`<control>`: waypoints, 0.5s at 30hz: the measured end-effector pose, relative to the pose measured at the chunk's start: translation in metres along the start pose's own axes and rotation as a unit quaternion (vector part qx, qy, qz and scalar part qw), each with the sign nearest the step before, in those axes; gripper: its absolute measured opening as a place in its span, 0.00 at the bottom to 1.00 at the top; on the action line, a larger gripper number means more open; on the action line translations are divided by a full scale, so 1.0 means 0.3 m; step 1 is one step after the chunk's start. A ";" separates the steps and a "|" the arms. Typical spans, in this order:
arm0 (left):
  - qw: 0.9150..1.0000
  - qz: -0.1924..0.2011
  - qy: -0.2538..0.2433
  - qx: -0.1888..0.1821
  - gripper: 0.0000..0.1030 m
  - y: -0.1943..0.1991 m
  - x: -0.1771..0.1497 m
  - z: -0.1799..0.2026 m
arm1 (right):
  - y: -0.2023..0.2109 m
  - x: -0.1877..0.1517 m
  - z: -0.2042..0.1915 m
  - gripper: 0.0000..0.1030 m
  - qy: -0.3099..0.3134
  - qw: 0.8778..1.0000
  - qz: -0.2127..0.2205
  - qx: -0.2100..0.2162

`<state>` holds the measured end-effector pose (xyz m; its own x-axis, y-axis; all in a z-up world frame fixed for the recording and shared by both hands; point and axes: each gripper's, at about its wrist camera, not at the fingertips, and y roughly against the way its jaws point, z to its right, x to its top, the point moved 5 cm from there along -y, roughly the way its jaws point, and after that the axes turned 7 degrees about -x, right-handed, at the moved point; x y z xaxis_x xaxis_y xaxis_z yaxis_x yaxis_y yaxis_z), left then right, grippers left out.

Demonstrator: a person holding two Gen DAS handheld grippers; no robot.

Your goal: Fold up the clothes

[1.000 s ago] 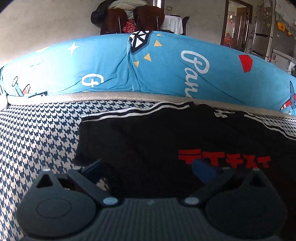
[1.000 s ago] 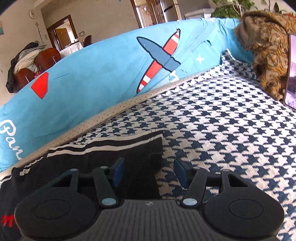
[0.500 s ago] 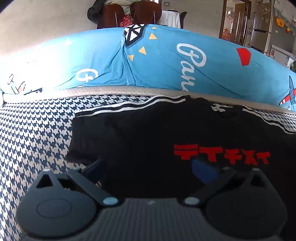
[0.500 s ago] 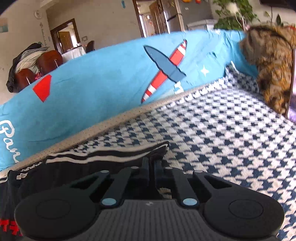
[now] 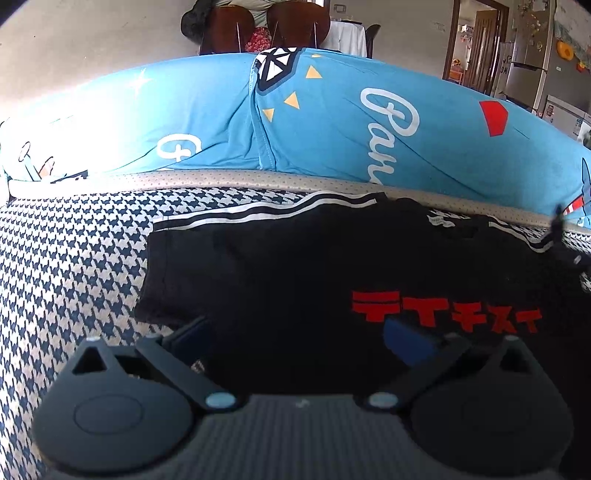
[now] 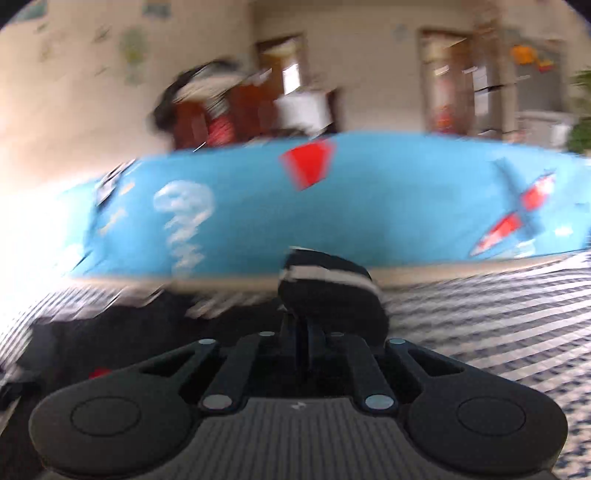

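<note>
Lying flat on a houndstooth sofa cover, a black T-shirt with red lettering and white-striped sleeves stretches below a blue printed cushion. The left gripper hangs over the shirt's lower left edge, its jaws spread wide and gripping nothing. The right gripper, jaws just pressed together, pinches the striped sleeve, which stands bunched and lifted clear of the sofa cover in front of the cushion. That view is heavily blurred, so the sleeve appears folded over on itself, though its exact lie cannot be made out. Wooden chairs stand in the room behind.
</note>
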<state>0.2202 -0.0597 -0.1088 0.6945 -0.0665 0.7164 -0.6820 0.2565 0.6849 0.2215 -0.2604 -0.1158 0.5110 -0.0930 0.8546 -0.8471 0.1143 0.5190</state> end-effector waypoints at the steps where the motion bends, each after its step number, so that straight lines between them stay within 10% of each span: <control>1: 1.000 0.001 0.001 0.000 1.00 0.002 0.002 -0.003 | -0.003 -0.010 -0.024 0.09 0.008 1.000 -0.012 0.021; 6: 1.000 0.006 0.010 0.003 1.00 0.010 0.015 -0.017 | 0.024 0.010 -0.030 0.10 -0.003 0.999 -0.009 0.042; 15: 1.000 0.005 0.011 0.007 1.00 0.010 0.018 -0.018 | 0.049 0.044 0.153 0.16 -0.063 0.997 -0.007 -0.042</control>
<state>0.2234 -0.0540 -0.1037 0.6926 -0.0420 0.7201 -0.6917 0.2442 0.6796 0.2091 -0.3055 -0.0978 0.4961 -0.2184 0.8403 -0.8217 0.1944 0.5357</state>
